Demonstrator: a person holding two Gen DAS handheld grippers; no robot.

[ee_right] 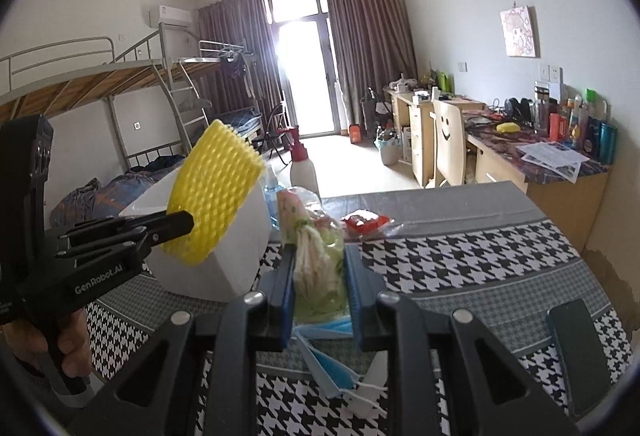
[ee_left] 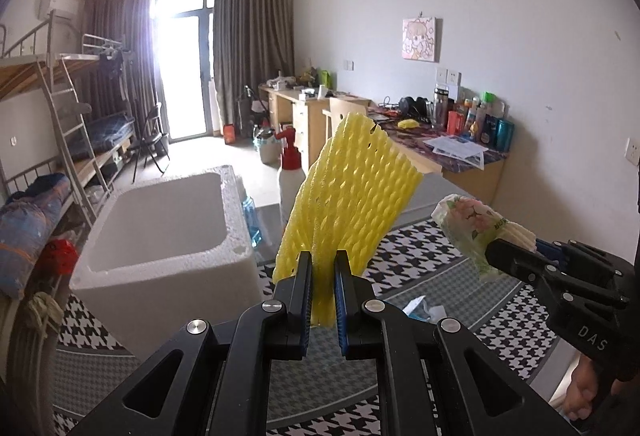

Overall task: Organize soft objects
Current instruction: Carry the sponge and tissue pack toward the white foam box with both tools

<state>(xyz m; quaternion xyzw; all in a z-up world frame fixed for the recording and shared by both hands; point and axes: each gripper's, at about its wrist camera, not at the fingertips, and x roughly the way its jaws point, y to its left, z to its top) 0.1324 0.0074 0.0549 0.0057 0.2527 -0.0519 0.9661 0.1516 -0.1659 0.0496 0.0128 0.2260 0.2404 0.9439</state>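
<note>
Yellow foam net [ee_left: 352, 196] sits clamped in the left gripper [ee_left: 323, 276]; right gripper [ee_right: 320, 268] clamps a floral bag [ee_right: 316, 260] over the houndstooth tablecloth [ee_right: 460, 260]; face mask [ee_right: 332, 364] at 6 o'clock is half hidden.

Yellow foam net [ee_left: 352, 196]; floral-printed green-and-white plastic bag [ee_left: 470, 224]; white foam box [ee_left: 160, 236]; black-and-white houndstooth bench cloth [ee_right: 460, 260]; light blue face mask [ee_right: 332, 356].

The right gripper [ee_right: 320, 268] held a crumpled floral plastic bag [ee_right: 316, 236] with pale strands, perhaps foam netting, between its blue pads. At left, the left gripper [ee_right: 188, 224] pinched a yellow foam net [ee_right: 212, 192] in front of a white foam box [ee_right: 224, 260]. A blue face mask [ee_right: 332, 360] lay below on the houndstooth tablecloth [ee_right: 460, 260], a dark phone [ee_right: 580, 352] at right.
</note>
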